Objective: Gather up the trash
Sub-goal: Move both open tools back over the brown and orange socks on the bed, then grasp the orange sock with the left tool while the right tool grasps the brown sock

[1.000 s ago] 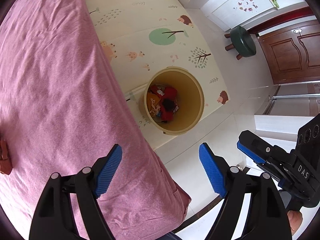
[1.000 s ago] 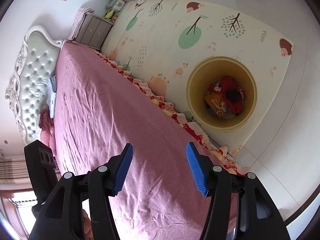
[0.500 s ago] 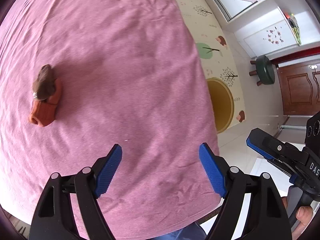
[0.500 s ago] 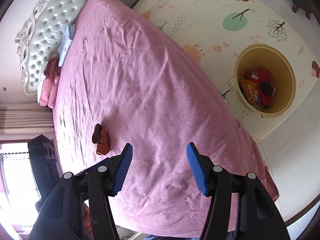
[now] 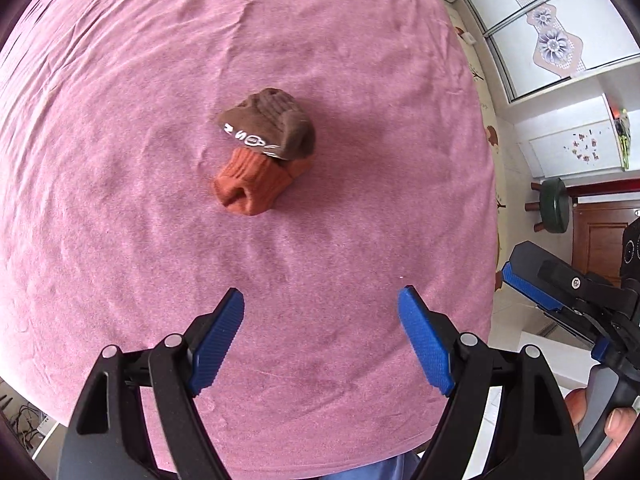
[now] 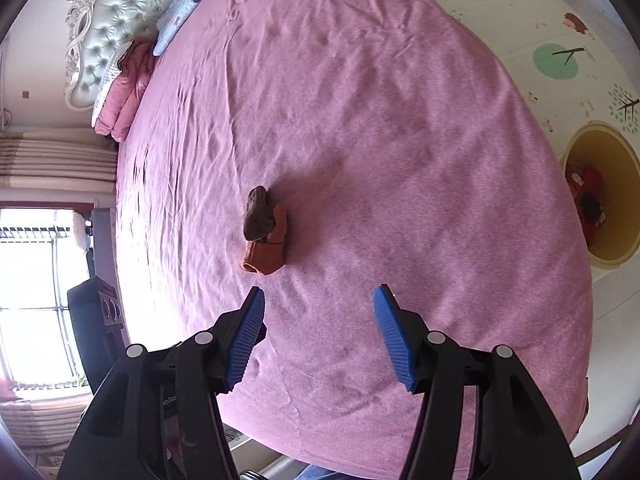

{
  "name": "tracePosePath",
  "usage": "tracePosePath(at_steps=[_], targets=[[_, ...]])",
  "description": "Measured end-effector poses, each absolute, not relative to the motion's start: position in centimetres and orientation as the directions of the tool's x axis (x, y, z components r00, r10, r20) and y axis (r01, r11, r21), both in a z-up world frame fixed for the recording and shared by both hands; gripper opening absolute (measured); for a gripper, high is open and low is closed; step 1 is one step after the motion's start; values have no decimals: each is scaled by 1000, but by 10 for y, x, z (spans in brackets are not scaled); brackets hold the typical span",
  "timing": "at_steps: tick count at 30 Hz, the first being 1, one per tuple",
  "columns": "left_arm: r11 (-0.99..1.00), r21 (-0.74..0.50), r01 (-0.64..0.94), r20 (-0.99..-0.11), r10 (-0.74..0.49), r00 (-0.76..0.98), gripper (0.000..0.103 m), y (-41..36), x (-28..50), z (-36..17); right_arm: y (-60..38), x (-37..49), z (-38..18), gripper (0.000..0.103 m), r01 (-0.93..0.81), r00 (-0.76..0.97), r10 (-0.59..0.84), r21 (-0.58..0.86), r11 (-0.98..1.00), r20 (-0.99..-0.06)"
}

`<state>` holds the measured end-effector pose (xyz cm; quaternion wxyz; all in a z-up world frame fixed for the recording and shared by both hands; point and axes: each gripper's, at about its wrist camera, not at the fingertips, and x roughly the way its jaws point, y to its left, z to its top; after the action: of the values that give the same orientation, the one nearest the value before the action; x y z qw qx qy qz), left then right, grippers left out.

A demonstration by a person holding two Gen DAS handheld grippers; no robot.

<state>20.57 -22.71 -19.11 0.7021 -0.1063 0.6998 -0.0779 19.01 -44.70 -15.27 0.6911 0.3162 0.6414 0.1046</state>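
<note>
Bed: a wide bed under a wrinkled pink sheet fills most of both views.
Trash item: 1 balled-up knit bundle, brown on top with white lettering and orange ribbing below, lies alone near the middle of the sheet; nothing touches it.
Left gripper: hovers above the sheet, pointing steeply down, blue pads spread wide with nothing between them; the bundle sits ahead of its tips, apart from them.
Right gripper: also over the bed, pads parted and empty; the bundle lies just past its left finger.
Bin: a round yellow bin stands on the patterned play mat beside the bed, with red and orange scraps inside.
Headboard end: tufted headboard, folded pink bedding.
Person: 1 hand grips the right tool's handle.
</note>
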Motion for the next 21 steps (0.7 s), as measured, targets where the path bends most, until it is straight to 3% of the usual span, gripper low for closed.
tracePosePath(at_steps=[21], targets=[[945, -284, -160, -955, -293, -37, 80, -176, 257, -246, -369, 277, -184, 59, 169, 31, 543, 540, 825, -839]])
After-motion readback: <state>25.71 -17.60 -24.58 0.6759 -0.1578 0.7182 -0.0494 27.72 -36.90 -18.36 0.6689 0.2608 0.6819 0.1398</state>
